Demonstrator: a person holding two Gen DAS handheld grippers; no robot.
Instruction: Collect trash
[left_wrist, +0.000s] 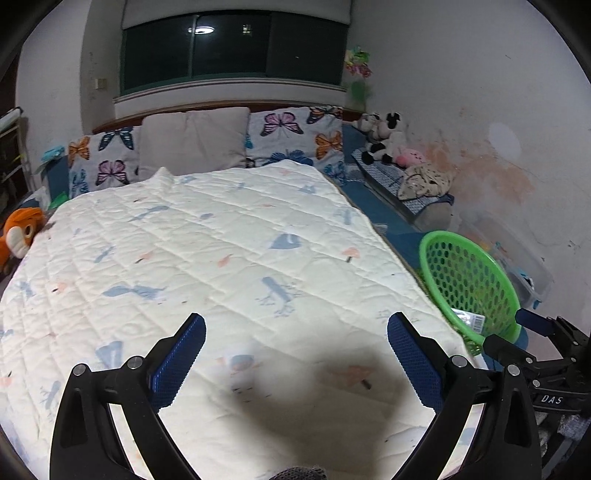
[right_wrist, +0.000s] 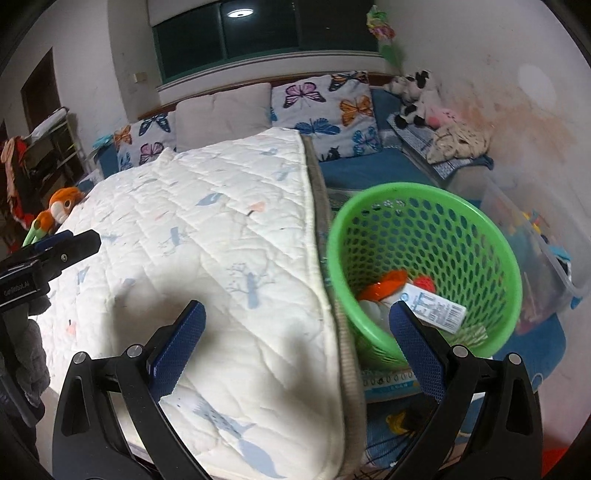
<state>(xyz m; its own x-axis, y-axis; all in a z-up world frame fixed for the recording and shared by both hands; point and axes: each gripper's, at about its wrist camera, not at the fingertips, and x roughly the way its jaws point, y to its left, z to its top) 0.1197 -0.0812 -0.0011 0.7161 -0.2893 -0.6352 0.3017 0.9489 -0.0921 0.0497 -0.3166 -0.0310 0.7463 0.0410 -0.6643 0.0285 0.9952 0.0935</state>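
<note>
A green perforated basket stands on the blue mattress right of the white quilt. Inside it lie an orange wrapper, a white carton with a printed label and some pale trash. My right gripper hangs open over the quilt's right edge, its right finger in front of the basket's near rim. My left gripper is open above the quilt, nothing between its fingers. The basket shows at the right of the left wrist view, with the other gripper's fingers beside it.
Butterfly pillows and a grey pillow line the headboard. Plush toys and folded cloth sit at the far right. An orange plush lies at the left edge. A clear storage bin stands by the wall.
</note>
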